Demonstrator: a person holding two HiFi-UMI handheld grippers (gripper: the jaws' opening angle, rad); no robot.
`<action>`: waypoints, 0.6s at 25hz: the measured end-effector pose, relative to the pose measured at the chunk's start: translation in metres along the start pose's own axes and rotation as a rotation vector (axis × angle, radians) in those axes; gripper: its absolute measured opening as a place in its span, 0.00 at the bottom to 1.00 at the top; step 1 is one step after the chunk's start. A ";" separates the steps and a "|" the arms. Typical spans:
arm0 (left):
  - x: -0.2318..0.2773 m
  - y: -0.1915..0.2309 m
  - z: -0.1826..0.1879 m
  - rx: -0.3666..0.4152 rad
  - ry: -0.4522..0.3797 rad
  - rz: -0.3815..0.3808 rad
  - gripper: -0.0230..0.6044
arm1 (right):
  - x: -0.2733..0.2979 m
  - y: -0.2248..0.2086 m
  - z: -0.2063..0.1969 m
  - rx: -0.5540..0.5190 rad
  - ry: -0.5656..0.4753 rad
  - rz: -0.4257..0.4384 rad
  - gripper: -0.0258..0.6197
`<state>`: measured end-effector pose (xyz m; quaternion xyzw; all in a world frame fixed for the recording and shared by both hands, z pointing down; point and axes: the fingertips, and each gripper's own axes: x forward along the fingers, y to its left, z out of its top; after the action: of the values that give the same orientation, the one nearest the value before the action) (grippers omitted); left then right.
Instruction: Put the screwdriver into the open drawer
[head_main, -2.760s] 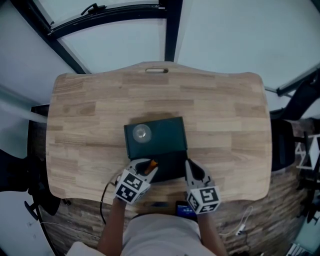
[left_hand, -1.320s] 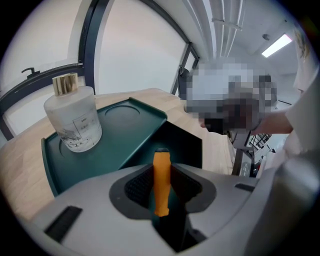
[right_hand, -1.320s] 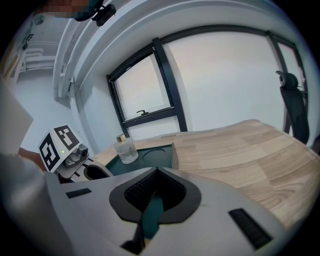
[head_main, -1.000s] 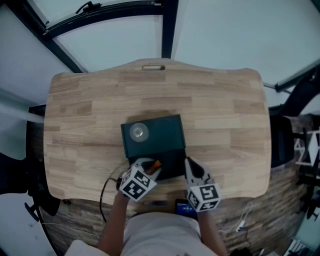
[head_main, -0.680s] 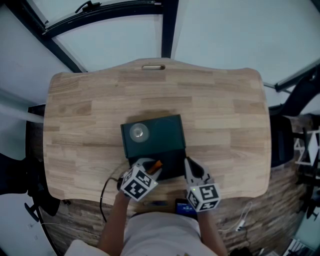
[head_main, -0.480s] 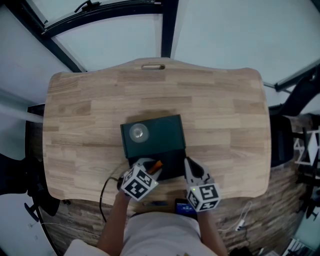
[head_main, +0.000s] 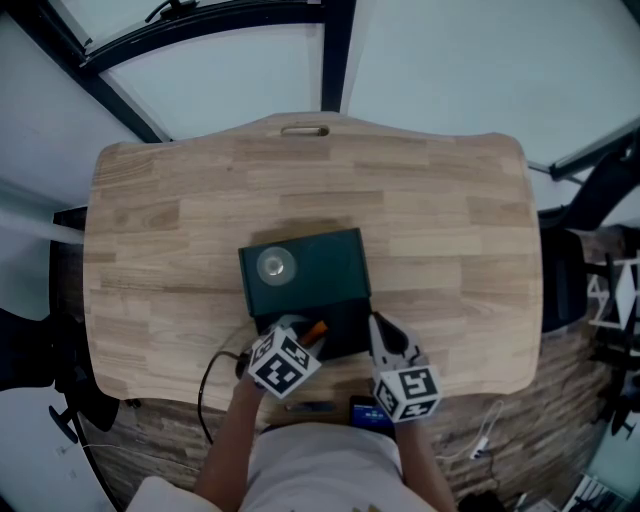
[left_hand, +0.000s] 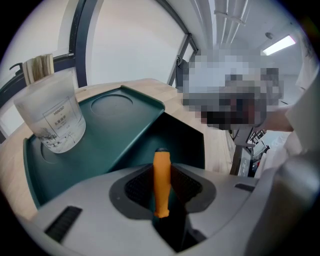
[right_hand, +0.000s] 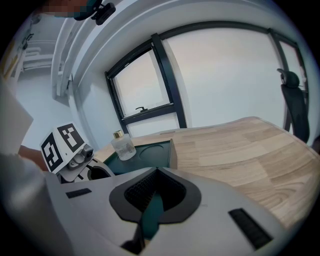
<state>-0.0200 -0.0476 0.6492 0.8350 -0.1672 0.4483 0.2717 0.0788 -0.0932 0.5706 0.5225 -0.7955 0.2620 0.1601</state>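
A dark green box (head_main: 318, 262) stands on the wooden table (head_main: 440, 230), and its drawer (head_main: 342, 330) is pulled out toward me. My left gripper (head_main: 302, 338) is shut on the orange handle of the screwdriver (head_main: 314, 328), held over the drawer's left end. In the left gripper view the screwdriver (left_hand: 161, 180) stands up between the pads of the left gripper (left_hand: 161, 194), above the drawer's dark cavity (left_hand: 185, 142). My right gripper (head_main: 379, 334) is at the drawer's right end. In the right gripper view the right gripper (right_hand: 149, 206) is shut on a green edge of the drawer (right_hand: 150, 212).
A small glass bottle (head_main: 277, 265) sits in a round recess on the box's top (left_hand: 52, 117) (right_hand: 122, 145). A black cable (head_main: 208, 372) loops at the table's front edge. A dark phone-like item (head_main: 366, 411) lies below that edge. A black chair (head_main: 600, 195) stands to the right.
The left gripper has edged slightly right and its marker cube has turned a little, with the screwdriver still in it. The right gripper has stayed on the drawer.
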 end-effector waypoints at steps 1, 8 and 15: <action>0.001 0.000 0.000 0.001 0.005 -0.002 0.21 | 0.000 0.000 0.000 -0.003 0.001 0.001 0.04; 0.006 -0.001 -0.003 0.001 0.032 -0.006 0.21 | 0.001 -0.002 -0.002 -0.003 0.004 0.001 0.04; 0.012 0.001 -0.004 -0.014 0.051 -0.005 0.21 | 0.001 -0.005 -0.001 -0.002 0.011 0.000 0.04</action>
<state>-0.0168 -0.0463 0.6611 0.8217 -0.1611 0.4678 0.2828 0.0832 -0.0949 0.5734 0.5208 -0.7948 0.2640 0.1650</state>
